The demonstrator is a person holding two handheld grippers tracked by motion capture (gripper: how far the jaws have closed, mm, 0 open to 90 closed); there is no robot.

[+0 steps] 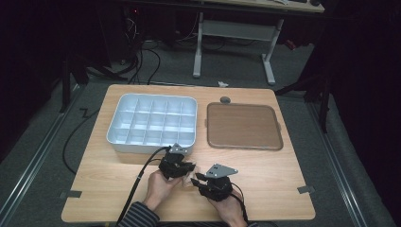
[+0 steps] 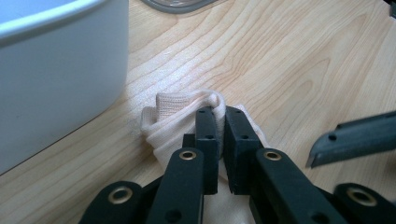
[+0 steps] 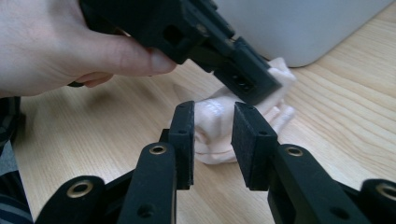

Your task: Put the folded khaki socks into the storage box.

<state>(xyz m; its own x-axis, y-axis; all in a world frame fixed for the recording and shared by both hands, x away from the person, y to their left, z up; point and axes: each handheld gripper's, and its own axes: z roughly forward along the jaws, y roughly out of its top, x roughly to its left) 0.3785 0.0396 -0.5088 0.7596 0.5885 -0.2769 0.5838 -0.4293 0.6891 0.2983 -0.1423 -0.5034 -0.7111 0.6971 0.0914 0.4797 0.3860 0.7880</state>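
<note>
While the left gripper (image 2: pixel 220 114) pinches a fold of the pale sock (image 2: pixel 173 119) with its fingers closed tight on the cloth, the right gripper (image 3: pixel 213 140) faces it with its fingers parted, a gap between the pads and the sock's other end (image 3: pixel 215 128) lying just beyond and between them, untouched as far as the right gripper view shows. The sock rests bunched on the worktop (image 1: pixel 265 165), near its front edge, just in front of the white divided tray (image 1: pixel 152 120). From above, the two grippers meet nose to nose over it, left gripper (image 1: pixel 182 166) and right gripper (image 1: pixel 202 178) nearly touching. A brown board (image 1: pixel 243 126) lies to the right of the tray, well apart from the hands. The left hand (image 3: pixel 56 46) wraps its gripper's body.
</note>
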